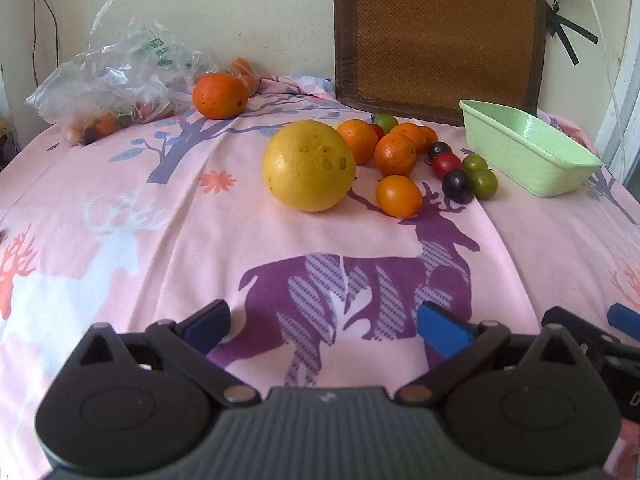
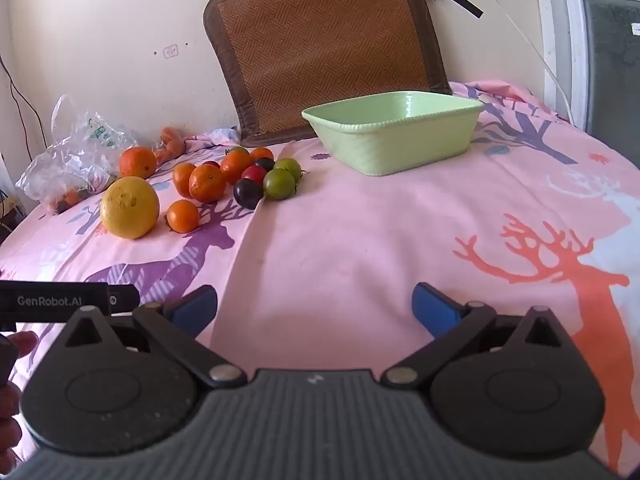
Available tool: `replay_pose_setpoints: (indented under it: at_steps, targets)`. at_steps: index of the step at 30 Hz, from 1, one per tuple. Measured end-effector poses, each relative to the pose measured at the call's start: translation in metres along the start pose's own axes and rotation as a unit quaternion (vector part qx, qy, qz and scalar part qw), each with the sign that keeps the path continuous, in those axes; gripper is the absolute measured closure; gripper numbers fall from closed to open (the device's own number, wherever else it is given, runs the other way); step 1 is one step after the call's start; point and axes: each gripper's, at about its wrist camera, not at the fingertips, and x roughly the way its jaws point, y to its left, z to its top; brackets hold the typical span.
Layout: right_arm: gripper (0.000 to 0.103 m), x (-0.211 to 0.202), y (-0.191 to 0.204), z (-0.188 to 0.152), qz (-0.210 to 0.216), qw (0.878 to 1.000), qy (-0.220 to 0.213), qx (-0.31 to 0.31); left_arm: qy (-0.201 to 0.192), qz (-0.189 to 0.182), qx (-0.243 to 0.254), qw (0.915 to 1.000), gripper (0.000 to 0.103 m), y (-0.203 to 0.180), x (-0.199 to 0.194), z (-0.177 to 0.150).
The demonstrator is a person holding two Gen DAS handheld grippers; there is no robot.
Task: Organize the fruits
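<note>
One large yellow citrus [image 1: 309,165] is seen left of a cluster of small oranges [image 1: 395,154], two green tomatoes [image 1: 484,184], one red tomato [image 1: 446,164] and two dark ones [image 1: 458,186]. A lone orange [image 1: 219,95] lies far left beside a plastic bag [image 1: 116,80] holding more fruit. The green tray [image 2: 394,140], far right, holds nothing. Left gripper [image 1: 322,330] and right gripper [image 2: 314,310] are spread wide, grasping nothing.
</note>
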Motion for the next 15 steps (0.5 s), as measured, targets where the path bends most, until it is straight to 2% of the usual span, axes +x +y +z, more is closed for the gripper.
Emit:
replay_pose_setpoints:
  at_steps: [3, 10, 15]
  targets:
    - [0.0, 0.001, 0.002, 0.0, -0.002, 1.0, 0.0, -0.002, 0.005, -0.016, -0.021, 0.9996, 0.0, 0.006, 0.003, 0.003]
    - [0.0, -0.001, -0.003, 0.002, -0.001, 1.0, 0.001, 0.006, -0.005, -0.01, -0.012, 0.9999, 0.0, 0.0, 0.006, 0.003]
    - [0.0, 0.003, 0.003, -0.001, -0.007, 1.0, 0.003, -0.01, -0.015, -0.024, -0.023, 0.9993, 0.0, 0.005, -0.002, -0.001]
